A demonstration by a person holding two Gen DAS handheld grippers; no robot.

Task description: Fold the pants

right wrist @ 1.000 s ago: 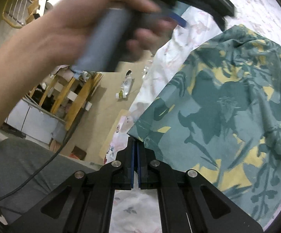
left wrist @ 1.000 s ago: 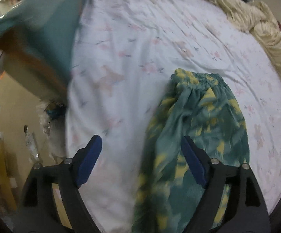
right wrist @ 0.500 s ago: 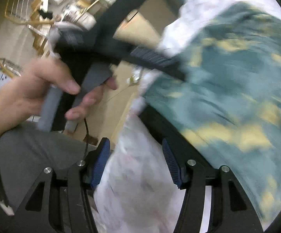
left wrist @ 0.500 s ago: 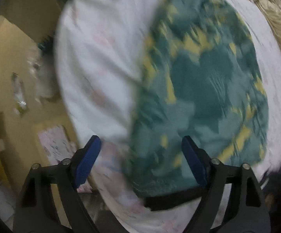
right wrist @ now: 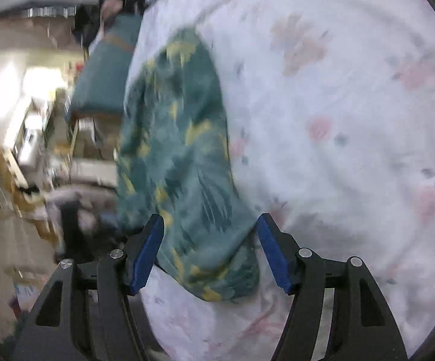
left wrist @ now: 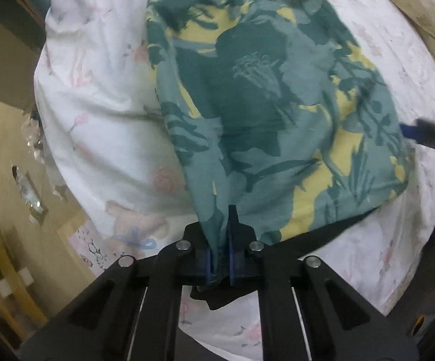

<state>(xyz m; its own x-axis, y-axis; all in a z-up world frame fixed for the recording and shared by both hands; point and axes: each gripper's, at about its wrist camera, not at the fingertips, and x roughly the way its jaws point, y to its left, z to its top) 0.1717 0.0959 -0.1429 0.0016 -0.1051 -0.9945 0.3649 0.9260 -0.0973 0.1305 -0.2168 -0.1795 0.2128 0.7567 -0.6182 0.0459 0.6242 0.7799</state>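
Now the pants [left wrist: 262, 114], lying on the bedsheet [left wrist: 97, 120], are pinched at 1 hem corner by the left gripper [left wrist: 219, 258], open 1 s ago; the right gripper [right wrist: 209, 252], formerly clamped, is spread wide astride the other corner, so regrasping for the fold seems underway.

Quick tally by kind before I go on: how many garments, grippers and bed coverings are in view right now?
Garments: 1, the pants.
Grippers: 2, the left gripper shut on the pants' corner, the right gripper open with the pants between its fingers.
Bed coverings: 2, the floral sheet and a cream blanket.
Total: 5.
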